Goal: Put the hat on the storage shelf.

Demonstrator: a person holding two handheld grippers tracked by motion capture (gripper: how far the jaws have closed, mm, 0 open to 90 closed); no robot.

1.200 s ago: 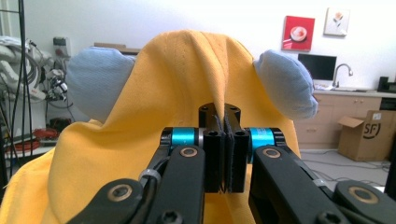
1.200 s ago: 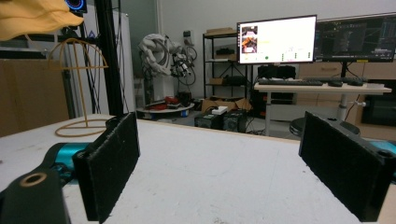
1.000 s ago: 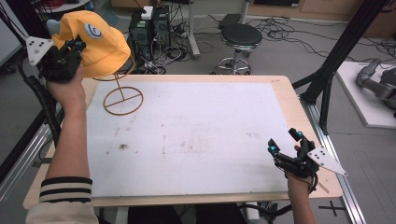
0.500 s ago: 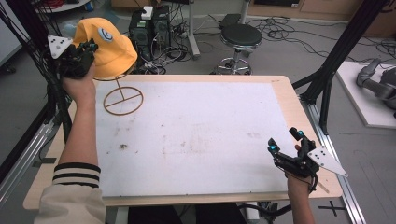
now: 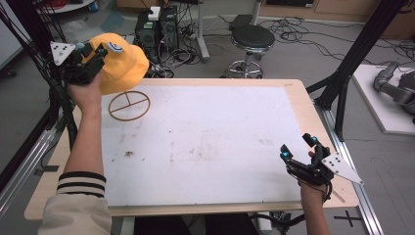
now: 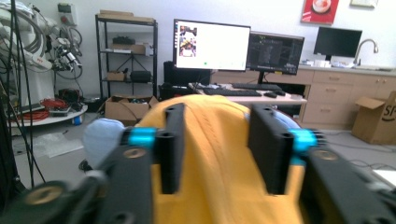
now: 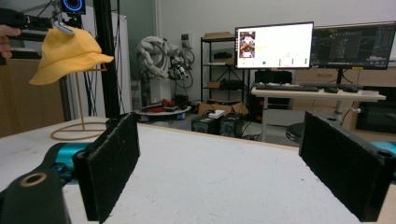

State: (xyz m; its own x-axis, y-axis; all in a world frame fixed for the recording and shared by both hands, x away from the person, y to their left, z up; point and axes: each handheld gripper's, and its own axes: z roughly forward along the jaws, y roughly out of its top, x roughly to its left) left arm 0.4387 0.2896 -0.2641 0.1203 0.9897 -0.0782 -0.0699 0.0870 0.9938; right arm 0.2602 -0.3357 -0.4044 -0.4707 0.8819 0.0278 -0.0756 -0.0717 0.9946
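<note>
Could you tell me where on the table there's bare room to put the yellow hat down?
The white mat lies bare from the wire stand across to the right gripper. Crowded only at the far left corner, where the left gripper holds the hat over the stand.

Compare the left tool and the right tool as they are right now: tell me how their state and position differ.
The left tool is raised above the table's far left corner, while the right tool sits low over the table at its near right edge. The left tool's jaws are closed on the yellow hat; the right tool's jaws stand wide apart with nothing between them. Both are black, hand-held, with blue accents.
</note>
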